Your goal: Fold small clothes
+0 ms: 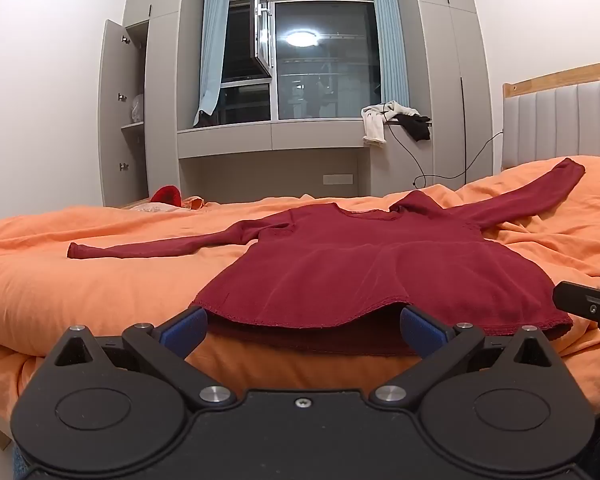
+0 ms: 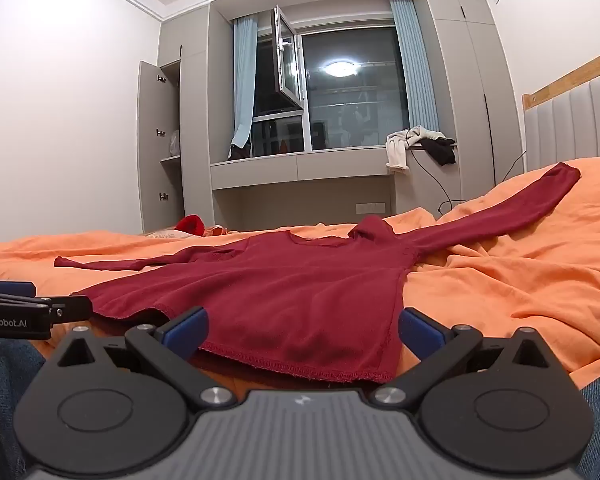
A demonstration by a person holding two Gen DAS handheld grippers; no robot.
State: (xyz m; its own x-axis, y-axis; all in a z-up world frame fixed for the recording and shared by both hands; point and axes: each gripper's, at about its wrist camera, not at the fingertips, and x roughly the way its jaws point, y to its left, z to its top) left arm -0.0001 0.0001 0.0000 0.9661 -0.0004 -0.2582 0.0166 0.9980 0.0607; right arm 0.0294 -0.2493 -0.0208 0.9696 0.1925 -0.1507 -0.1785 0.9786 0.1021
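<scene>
On the orange duvet (image 1: 80, 288) of the bed, I have 1 dark red long-sleeved top (image 1: 360, 272) laid out flat, neck away from me, hem toward me, both sleeves thrown out sideways. My left gripper (image 1: 302, 326) has its jaws spread as wide as they go, and so does my right gripper (image 2: 302, 328); neither pinches anything. What worries me most is the hem: it is 2 layers, and it lifts into a slack arch in the left wrist view, so if I close low and shallow I judge I could catch only the top layer, or scoop a ridge of duvet with it, and the fold would drag the bedding along. The soft, rumpled duvet gives no firm backing, so pressing down to pin the cloth may simply sink it. The 2 grippers sit close side by side, each showing at the edge of the other's view, and a careless sweep inward could knock them together. As for position, the hem lies just ahead of both sets of jaws. The left pair frames the left and middle stretch of the hem, with the cloth edge level with the blue pads. The right pair frames the right corner of the hem, which sits between and slightly below the pads, not yet touched as far as I can tell.
</scene>
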